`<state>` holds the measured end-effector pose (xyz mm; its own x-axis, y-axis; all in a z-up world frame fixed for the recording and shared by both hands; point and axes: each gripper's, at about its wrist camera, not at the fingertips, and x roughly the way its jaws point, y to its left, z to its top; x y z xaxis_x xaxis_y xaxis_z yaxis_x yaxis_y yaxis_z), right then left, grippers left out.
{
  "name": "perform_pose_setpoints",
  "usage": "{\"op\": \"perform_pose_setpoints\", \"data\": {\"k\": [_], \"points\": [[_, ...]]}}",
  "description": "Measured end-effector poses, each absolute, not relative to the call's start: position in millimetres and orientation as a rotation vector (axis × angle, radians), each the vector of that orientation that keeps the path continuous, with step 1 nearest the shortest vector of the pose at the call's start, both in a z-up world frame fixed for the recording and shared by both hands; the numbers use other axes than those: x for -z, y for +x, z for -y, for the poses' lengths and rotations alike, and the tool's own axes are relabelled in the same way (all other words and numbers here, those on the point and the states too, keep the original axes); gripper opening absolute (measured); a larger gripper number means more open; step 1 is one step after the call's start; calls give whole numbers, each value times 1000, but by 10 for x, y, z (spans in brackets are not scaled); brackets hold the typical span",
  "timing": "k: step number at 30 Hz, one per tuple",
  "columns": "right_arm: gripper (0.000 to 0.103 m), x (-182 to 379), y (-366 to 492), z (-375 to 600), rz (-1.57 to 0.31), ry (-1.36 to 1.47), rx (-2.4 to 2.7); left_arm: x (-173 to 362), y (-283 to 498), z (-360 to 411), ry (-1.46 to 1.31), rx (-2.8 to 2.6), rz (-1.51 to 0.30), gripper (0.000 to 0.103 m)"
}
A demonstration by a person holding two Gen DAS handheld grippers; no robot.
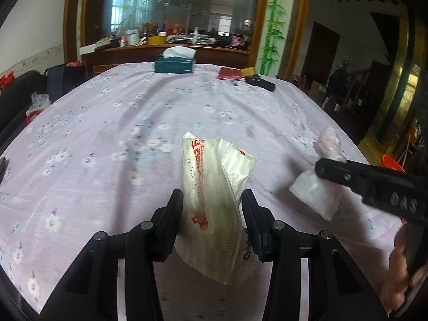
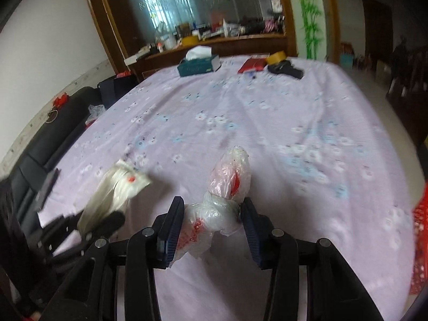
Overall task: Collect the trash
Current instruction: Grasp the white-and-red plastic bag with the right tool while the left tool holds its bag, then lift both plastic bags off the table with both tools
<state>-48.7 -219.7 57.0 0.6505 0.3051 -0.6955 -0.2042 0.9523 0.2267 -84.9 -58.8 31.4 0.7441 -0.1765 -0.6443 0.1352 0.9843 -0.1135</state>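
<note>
Two grippers, both loaded. We hold left gripper clamped on white wrapper with red print, lifted above floral tablecloth. Our right gripper pinches crumpled clear plastic bag over cloth. Tissue box sits at far edge.

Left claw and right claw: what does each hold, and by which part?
Left claw: white printed wrapper, near its middle. Right claw: crumpled clear plastic bag, at its knotted waist.
</note>
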Motion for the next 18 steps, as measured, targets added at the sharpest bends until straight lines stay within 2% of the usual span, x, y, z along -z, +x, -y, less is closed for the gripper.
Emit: {"op": "perform_pose_setpoints", "data": {"k": [9,18], "points": [[48,-576,-849,2415,-718,109,-243,-249,-910,888,27,158,-700,44],[48,-489,-876,2449,-712,105,-217,-233,-899,874,26,153,-712,44]]}}
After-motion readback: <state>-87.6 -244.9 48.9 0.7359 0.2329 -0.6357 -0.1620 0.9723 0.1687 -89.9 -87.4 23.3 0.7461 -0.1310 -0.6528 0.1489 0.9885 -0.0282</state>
